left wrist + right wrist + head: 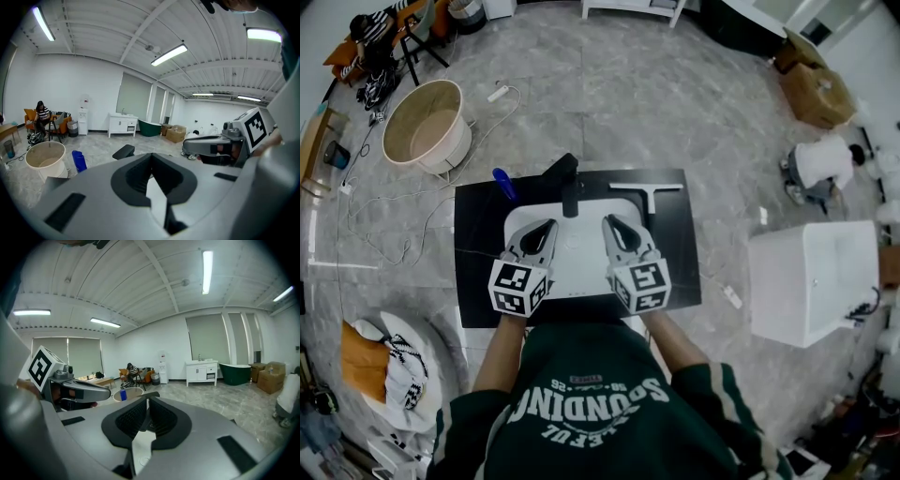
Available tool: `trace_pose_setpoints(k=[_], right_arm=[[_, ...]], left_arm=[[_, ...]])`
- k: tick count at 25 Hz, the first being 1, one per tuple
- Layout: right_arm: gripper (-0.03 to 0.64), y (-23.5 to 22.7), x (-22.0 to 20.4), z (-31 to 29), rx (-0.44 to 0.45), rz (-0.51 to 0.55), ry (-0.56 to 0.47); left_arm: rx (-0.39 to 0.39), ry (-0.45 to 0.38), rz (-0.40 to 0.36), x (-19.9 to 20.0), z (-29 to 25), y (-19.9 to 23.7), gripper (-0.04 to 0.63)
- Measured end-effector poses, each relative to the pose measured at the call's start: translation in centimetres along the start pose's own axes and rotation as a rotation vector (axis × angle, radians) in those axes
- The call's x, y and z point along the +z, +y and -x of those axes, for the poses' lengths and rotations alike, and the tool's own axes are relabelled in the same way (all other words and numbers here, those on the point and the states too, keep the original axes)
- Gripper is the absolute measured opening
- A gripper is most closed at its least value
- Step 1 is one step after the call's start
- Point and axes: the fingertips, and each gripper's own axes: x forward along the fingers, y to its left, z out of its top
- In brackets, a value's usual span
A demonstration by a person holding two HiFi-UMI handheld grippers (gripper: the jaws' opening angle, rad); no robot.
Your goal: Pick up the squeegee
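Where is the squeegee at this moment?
In the head view the squeegee lies on the black countertop near its far edge, right of the faucet and beyond the right gripper.

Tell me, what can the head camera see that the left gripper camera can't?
Only the head view shows the squeegee, lying flat on the dark worktop, and the person's green sweatshirt. Only the left gripper view shows the ceiling lights. Both views show the round tub, the blue object and the right gripper.
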Motion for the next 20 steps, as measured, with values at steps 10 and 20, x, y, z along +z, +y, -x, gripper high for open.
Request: trace_pose_setpoints(k=[10,20], right_arm=[[0.091,-0.5,-1.7,0.8,-0.017,-0.030,0.035],[0.157,-3.1,-6.1,2.3,-0.108,-0.060,0.099]], left_arm=[[-0.022,0.018,-0.003,-0.7,-0.6,-0.9,0.003],[-0.060,0.047,-0.001,-1.4,-2.3,-2.0,0.002]])
